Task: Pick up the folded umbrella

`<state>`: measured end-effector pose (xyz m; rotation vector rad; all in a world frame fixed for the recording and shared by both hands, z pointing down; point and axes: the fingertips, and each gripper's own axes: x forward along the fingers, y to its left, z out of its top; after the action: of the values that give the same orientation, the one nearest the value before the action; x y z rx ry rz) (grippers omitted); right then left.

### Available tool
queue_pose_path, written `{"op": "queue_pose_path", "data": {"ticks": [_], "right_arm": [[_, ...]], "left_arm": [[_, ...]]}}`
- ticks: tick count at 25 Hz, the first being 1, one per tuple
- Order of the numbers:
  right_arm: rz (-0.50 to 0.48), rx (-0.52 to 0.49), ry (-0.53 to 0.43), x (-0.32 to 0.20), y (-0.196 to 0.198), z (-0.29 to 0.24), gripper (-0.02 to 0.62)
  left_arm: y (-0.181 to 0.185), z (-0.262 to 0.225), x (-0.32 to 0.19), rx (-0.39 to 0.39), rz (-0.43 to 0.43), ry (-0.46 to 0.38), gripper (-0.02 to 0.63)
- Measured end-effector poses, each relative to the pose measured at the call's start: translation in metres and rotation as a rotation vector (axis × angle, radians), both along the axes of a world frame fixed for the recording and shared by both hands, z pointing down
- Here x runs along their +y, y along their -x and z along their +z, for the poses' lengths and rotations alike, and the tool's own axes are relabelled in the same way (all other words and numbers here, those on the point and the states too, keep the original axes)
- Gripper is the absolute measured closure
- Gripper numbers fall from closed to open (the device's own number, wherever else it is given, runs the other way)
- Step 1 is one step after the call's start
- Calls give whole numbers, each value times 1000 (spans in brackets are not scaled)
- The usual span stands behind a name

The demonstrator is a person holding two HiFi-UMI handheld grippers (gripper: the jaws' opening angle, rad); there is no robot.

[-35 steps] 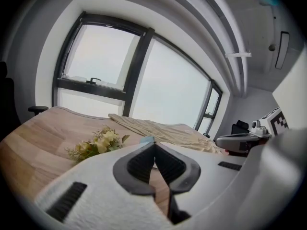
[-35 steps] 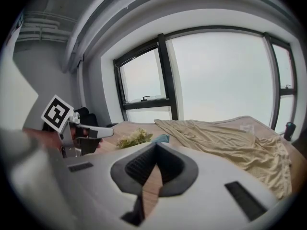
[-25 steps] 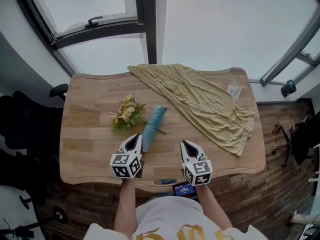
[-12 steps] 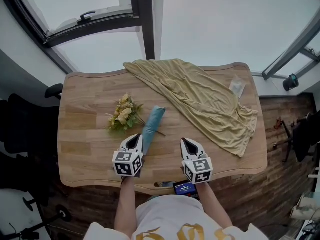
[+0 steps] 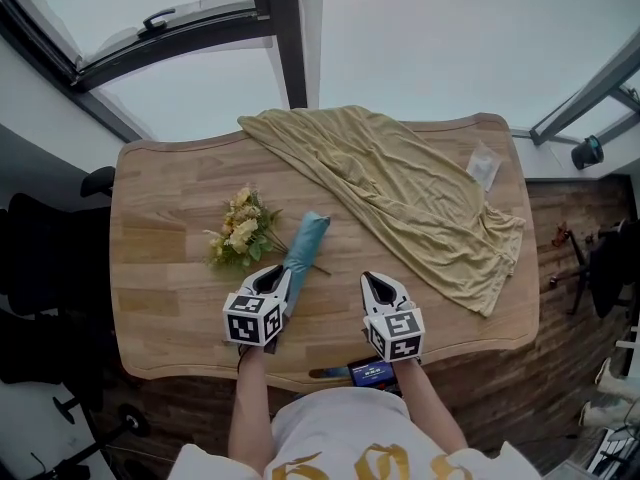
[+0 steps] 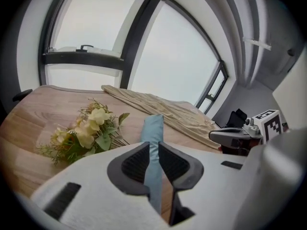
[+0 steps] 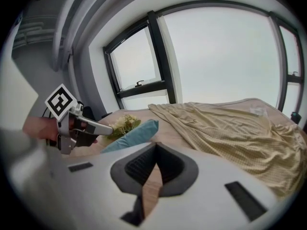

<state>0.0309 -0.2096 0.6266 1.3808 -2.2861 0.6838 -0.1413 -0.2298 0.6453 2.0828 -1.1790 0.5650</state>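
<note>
The folded umbrella (image 5: pixel 304 245), a light blue roll, lies on the wooden table (image 5: pixel 160 278) beside a small bunch of yellow flowers (image 5: pixel 240 233). My left gripper (image 5: pixel 275 273) hangs over the umbrella's near end. Its jaws are opening by a narrow slit, and the umbrella (image 6: pixel 153 126) shows through that slit without the pads pressing on it. In its own view the left gripper (image 6: pixel 154 152) points along the roll. My right gripper (image 5: pixel 373 282) hovers to the right of the umbrella, shut and empty. From the right gripper (image 7: pixel 155 150) the umbrella (image 7: pixel 132 134) lies ahead to the left.
A crumpled yellow-beige cloth (image 5: pixel 400 193) covers the far right of the table, with a small clear packet (image 5: pixel 483 166) beyond it. A dark phone-like thing (image 5: pixel 372 373) sits at the near table edge. Large windows stand behind, and a dark chair (image 5: pixel 40 268) stands at left.
Both grippers have sunk toward the table. The left one has dipped and come close over the umbrella's near end. The umbrella, flowers and cloth have not moved.
</note>
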Motion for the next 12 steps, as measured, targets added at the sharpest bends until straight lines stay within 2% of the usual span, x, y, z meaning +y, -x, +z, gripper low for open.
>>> {"op": "queue_pose_path", "data": {"ticks": [1, 3, 12], "right_arm": [[3, 4, 13, -2, -2, 5, 584], [7, 9, 37, -3, -5, 12, 584], [-20, 19, 85, -10, -7, 34, 584]], "left_arm": [[-2, 2, -2, 3, 9, 12, 531], [-5, 6, -5, -6, 28, 38, 516], [-20, 35, -6, -133, 166, 144, 336]]}}
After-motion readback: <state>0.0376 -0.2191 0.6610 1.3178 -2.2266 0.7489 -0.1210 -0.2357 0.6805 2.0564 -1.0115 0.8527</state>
